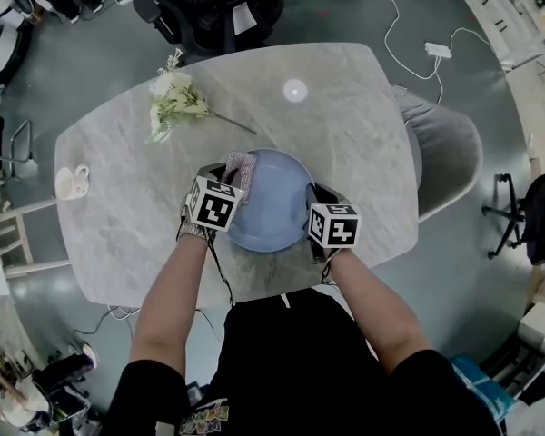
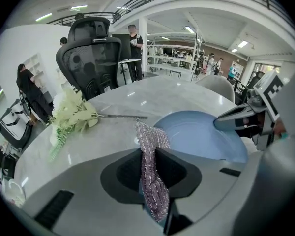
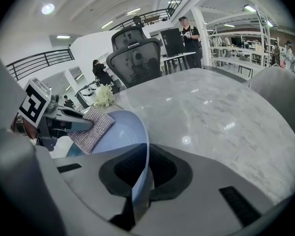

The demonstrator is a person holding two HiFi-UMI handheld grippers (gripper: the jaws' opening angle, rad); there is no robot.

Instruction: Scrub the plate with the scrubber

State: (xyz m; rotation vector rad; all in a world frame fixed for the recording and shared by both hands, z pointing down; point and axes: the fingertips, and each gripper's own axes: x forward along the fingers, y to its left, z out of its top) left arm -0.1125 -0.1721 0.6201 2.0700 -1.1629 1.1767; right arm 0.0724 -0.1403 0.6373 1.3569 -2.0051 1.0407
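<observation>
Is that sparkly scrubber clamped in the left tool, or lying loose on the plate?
Clamped. The jaws of the left gripper pinch the scrubber from both sides; its free end reaches the edge of the plate.

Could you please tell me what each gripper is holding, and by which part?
The left gripper pinches the scrubber near its middle, with its far end reaching toward the plate. The right gripper clamps the plate by its rim.

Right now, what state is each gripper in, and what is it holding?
Left gripper: shut on the scrubber.
Right gripper: shut on the rim of the plate.
</observation>
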